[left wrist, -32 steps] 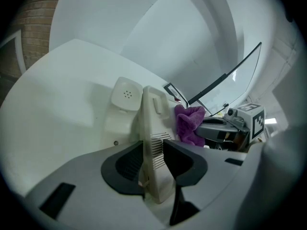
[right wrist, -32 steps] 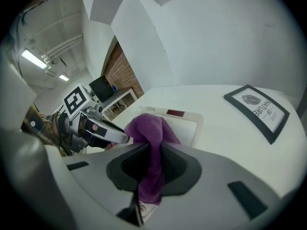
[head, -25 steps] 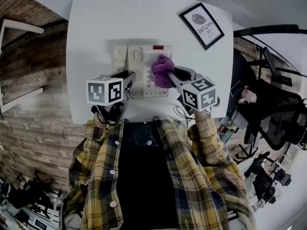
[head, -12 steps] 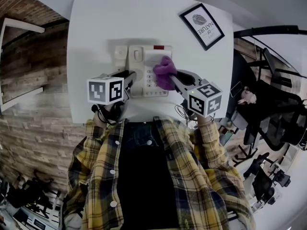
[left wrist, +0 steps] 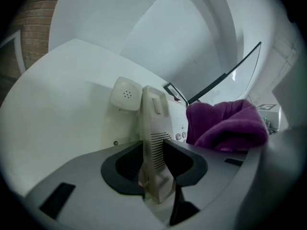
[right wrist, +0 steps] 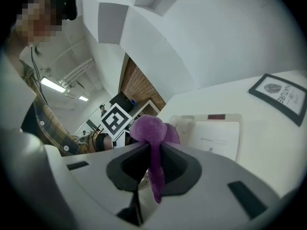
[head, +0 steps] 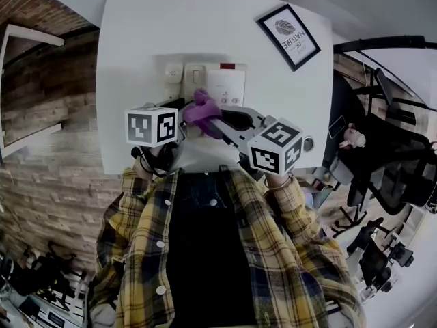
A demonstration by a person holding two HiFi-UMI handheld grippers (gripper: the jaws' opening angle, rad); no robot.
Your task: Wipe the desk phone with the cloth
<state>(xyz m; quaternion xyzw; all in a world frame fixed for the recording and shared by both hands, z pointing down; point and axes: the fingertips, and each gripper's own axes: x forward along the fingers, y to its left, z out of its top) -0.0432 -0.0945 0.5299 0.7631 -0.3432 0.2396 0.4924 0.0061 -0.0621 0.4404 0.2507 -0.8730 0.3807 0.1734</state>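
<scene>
The right gripper clamps the soft, limp cloth by a fold. The left gripper pinches the rigid desk phone, apparently its cradle ridge.

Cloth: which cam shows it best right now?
Left gripper view: the cloth sits large at right, folds clear, beside the desk phone. Right gripper view shows a lump and strip pinched in the right hand-held gripper. Head view: a small purple lump.
</scene>
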